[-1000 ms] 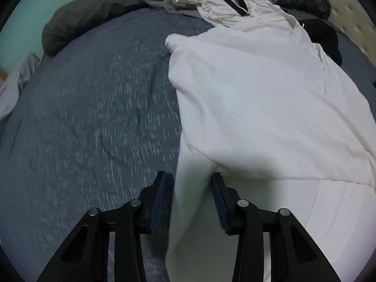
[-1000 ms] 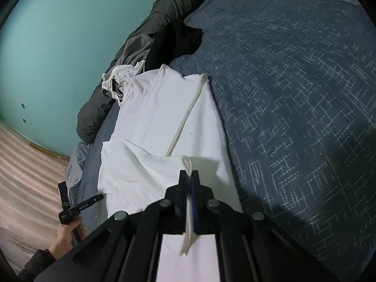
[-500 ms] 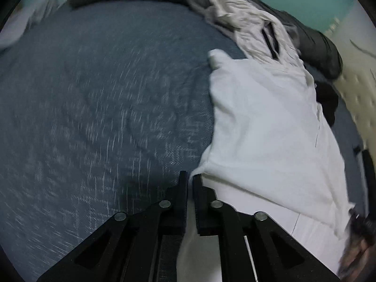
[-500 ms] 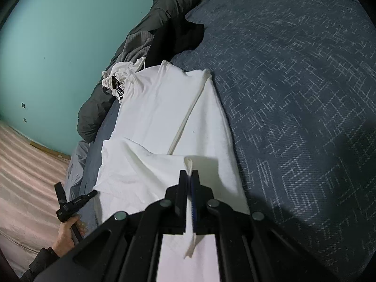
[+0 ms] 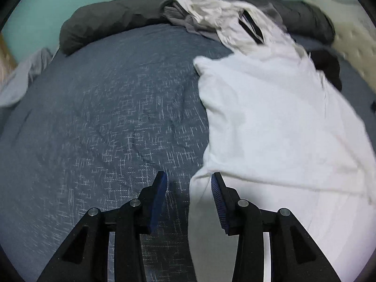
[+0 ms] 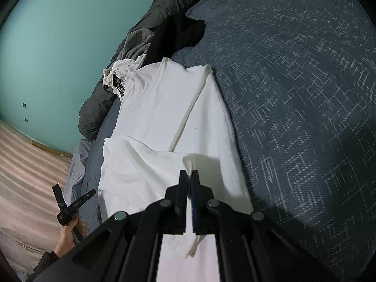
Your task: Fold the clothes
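Observation:
A white garment (image 5: 270, 122) lies stretched out on the dark blue bedcover (image 5: 105, 117), its near part folded over itself. My left gripper (image 5: 188, 176) hovers at the garment's left edge with its jaws opening. The cloth's edge hangs between them beside the right pad (image 5: 217, 195), unpinched. In the right wrist view my right gripper (image 6: 189, 172) is shut on a raised fold of the white garment (image 6: 159, 108), and a hem strip dangles under the jaws. The left gripper (image 6: 74, 191) also shows there, held in a hand (image 6: 68, 232) beside the bed.
A heap of clothes lies at the bed's far side: a cream garment (image 5: 223, 16), a dark grey duvet (image 5: 112, 16) and a black garment (image 6: 178, 35). A pale grey cloth (image 5: 21, 80) hangs over the bed's edge. Pink floor (image 6: 23, 164) meets a teal wall.
The left gripper closed on the garment's left edge, then opened and let it go, lifting and drawing back a little. The right gripper kept still, gripping its fold.

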Demonstrator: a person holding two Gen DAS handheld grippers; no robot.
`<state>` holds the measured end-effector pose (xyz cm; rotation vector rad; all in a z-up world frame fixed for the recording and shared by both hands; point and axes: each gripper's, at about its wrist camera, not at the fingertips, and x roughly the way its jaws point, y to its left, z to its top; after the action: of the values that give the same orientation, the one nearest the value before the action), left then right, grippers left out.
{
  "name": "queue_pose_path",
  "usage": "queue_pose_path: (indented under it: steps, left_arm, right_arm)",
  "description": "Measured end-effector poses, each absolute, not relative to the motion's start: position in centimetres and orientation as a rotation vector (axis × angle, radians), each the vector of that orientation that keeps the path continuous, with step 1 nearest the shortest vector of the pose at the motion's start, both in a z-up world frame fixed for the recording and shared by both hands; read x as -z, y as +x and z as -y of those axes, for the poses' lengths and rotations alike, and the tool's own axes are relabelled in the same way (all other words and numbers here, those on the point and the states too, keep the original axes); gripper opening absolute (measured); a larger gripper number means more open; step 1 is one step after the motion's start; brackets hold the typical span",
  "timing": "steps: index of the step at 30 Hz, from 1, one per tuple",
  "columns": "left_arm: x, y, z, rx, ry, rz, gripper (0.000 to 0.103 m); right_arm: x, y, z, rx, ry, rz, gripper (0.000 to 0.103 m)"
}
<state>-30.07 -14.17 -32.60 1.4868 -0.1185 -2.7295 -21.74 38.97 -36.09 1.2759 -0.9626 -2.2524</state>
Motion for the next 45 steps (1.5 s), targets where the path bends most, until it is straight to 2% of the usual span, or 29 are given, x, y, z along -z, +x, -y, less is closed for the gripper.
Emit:
queue_pose_path:
  steps: [9,12,13,16,21,25,27,36,45]
  left_arm:
    - [34.7,-31.6,11.7,2.643,1.490,0.519,0.043]
    - [34.3,-31.6,11.5,2.633,1.450,0.617,0.032]
    - [33.8,-31.5,11.8,2.643,1.427,0.606,0.032]
    - [32.7,-30.9,13.0,2.679,1.365,0.503,0.030]
    - [33.7,-31.1,17.6,2.702,1.445,-0.069,0.031]
    - [33.8,-30.5,19.1,2.716,1.449,-0.273,0.034]
    - [33.6,-30.2,19.2,2.718,1.445,-0.289,0.039]
    - [32.9,-28.3,21.7,2.642,1.406,-0.326,0.039]
    - [32.0,-31.2,18.9,2.751,1.405,-0.419,0.043]
  right_arm:
    - [36.2,-21.8,-38.9,2.247,1.279,0.968,0.002]
    - [36.2,-21.8,-38.9,2.244,1.281,0.968,0.002]
    - [36.3,-21.8,-38.8,2.243,1.281,0.968,0.002]
    - [36.1,-21.9,-38.8,2.244,1.277,0.966,0.002]
    - [36.0,-21.8,-38.8,2.245,1.273,0.961,0.002]
    - [36.0,-21.8,-39.0,2.251,1.271,0.965,0.002]
    - [36.1,-21.8,-39.2,2.254,1.274,0.969,0.002]
    - [36.0,-21.8,-39.4,2.286,1.279,0.965,0.002]
    - [36.6,-21.7,-39.6,2.304,1.315,0.966,0.002]
